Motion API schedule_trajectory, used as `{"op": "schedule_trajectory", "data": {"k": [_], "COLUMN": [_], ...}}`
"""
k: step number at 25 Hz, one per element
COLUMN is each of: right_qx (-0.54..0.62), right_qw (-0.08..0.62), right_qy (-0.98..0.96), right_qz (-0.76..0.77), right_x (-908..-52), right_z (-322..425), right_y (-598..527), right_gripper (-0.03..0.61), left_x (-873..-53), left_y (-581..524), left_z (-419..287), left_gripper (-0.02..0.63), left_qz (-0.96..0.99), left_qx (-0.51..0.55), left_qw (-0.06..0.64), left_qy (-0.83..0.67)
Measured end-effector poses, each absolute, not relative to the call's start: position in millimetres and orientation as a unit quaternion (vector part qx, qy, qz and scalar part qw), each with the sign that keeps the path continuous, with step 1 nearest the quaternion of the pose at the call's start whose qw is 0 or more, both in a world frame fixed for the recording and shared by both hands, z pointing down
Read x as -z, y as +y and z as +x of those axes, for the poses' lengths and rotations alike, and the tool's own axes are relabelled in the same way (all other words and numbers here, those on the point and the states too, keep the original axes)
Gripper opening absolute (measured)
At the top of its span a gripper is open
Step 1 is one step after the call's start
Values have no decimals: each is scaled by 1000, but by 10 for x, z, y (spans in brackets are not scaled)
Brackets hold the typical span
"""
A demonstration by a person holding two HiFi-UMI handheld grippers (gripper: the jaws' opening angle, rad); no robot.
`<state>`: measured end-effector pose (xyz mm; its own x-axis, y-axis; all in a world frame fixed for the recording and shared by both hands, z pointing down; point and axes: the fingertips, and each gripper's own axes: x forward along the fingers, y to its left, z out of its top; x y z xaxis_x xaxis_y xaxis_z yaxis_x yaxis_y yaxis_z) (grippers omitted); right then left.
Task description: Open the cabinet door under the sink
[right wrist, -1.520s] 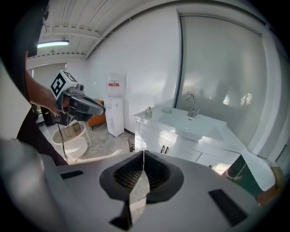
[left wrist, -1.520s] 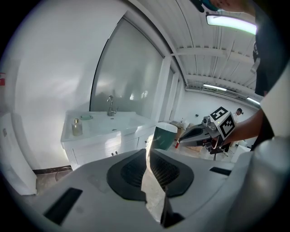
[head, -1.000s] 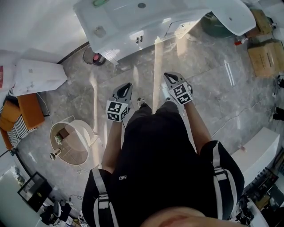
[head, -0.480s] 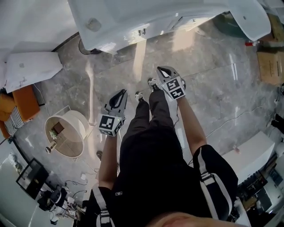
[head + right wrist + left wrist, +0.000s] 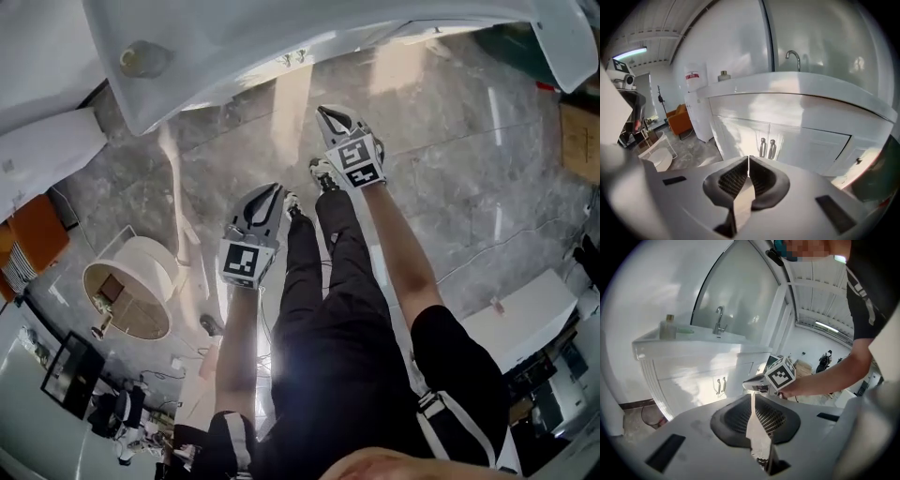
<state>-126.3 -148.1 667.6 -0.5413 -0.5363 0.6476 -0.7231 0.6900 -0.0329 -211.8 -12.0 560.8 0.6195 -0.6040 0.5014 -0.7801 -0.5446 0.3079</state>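
Between the jaws of the right gripper (image 5: pixel 748 159): nothing, tips pressed together. Carried out in front and pointed straight at the 2 handles (image 5: pixel 767 148), side by side where the cabinet doors (image 5: pixel 740 133) meet, below the middle of the counter's front edge (image 5: pixel 797 89). Both doors flush and closed, well apart from the tips. Reads as the approach, with the grasp not yet begun. Probably lined up this way so that 1 handle can be taken head-on; needs the jaws spread first, then closed around a single handle, not both.

Lower and further from the counter, the left gripper (image 5: pixel 753 395): likewise pressed together and pinching nothing, angled toward the same doors from the left. Seemingly kept in reserve, out of the path a door would swing through.

Above the handles, on the counter: faucet (image 5: pixel 793 56) at the back edge, small bottle (image 5: pixel 723 75) near the left corner. Neither in the way, though the overhanging front edge leaves the handles tucked beneath, so a low approach is called for.

On the floor (image 5: pixel 469 187) between grippers and doors, no obstacle to be seen. Off to the left: tall white appliance (image 5: pixel 696 108), orange chair (image 5: pixel 682 117), round white stand (image 5: pixel 131 286), and a dark round object (image 5: pixel 649 414) by the cabinet's left corner. Off to the right, thin cable (image 5: pixel 487 248) trailing across the floor. All well apart from the doors' likely swing.
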Motion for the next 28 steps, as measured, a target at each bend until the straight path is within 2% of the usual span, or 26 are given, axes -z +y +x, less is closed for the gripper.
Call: {"op": "schedule_trajectory", "data": {"k": [8,10,16,18,21,23,28], "right_qx": [-174,-187,-218,-218,-209,-201,-181], "right_qw": [323,317,335,340,337,334,326], "right_qy": [-845,-838,-800,-793,-790,-790,-787], "right_qz": [389,402,447,456,467,474,491], "right_x": [-7321,-7409,-7994,-8079,-8026,-7954,-7801], "right_z": [-1441,-1452,-1369,-1372,-1392,-1407,-1442], "right_y": [-2157,-2331,-2618,-2654,-2714,-2757,-2866], "right_gripper": [63,124,152,182,181,147,144], "left_x": [-6293,-6343,-6398,-6414,-6386,-6403,-6492], "left_y": [-819,-961,-1251,-1283,-1324,-1319,-1236], "left_z": [-2050,-2041,-2143,-2154,-2111,-2111,-2092], "left_gripper": [32,32,32,32,32,32,32], "left_qz": [853,855,853,856,858,858,856], "left_qx": [-163,-165,-151,-157,-159,-161,-167], "left_qw": [284,281,282,274,273,272,277], "left_qy": [-406,-404,-412,-410,-405,-404,-403]}}
